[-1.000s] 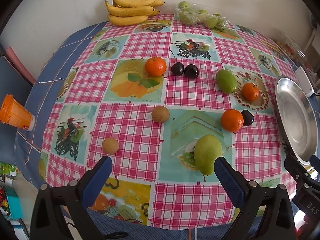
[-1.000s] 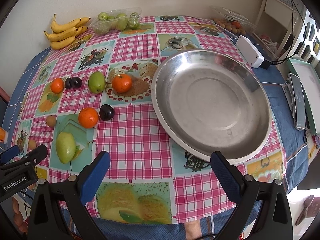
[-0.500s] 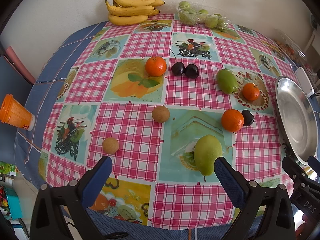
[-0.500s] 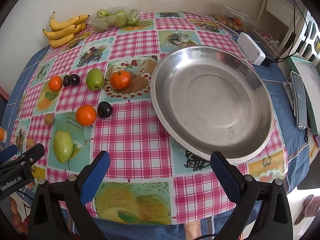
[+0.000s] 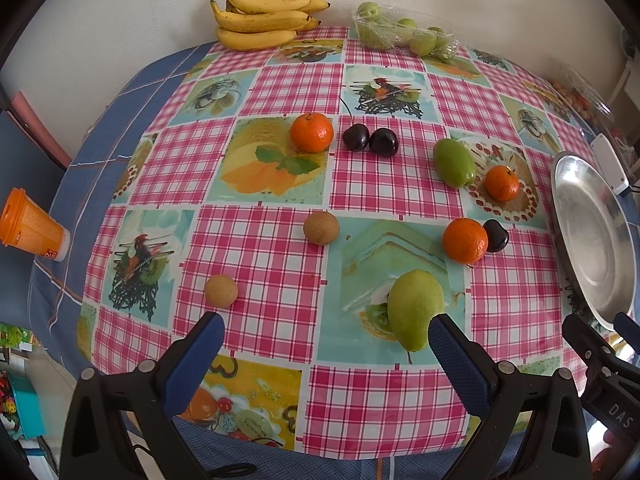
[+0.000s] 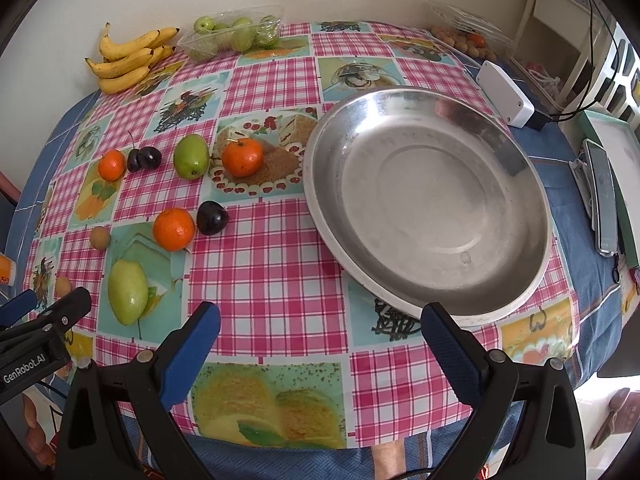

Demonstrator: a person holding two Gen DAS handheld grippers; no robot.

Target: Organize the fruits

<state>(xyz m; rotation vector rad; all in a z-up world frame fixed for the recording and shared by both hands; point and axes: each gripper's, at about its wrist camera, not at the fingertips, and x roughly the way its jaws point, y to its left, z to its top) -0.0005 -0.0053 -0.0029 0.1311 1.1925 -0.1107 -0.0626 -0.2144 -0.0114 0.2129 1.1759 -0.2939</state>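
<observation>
Where left gripper (image 5: 322, 334) gapes, pear (image 5: 415, 312) just inside

Home dining spot — fruit-print checked tablecloth (image 6: 280, 280), bananas (image 5: 260, 20) at table's far edge by plain wall — household clutter beside.

Orange cup (image 5: 30, 227) off the table's left edge, white box (image 6: 505, 93), phone (image 6: 602, 196) at right
</observation>
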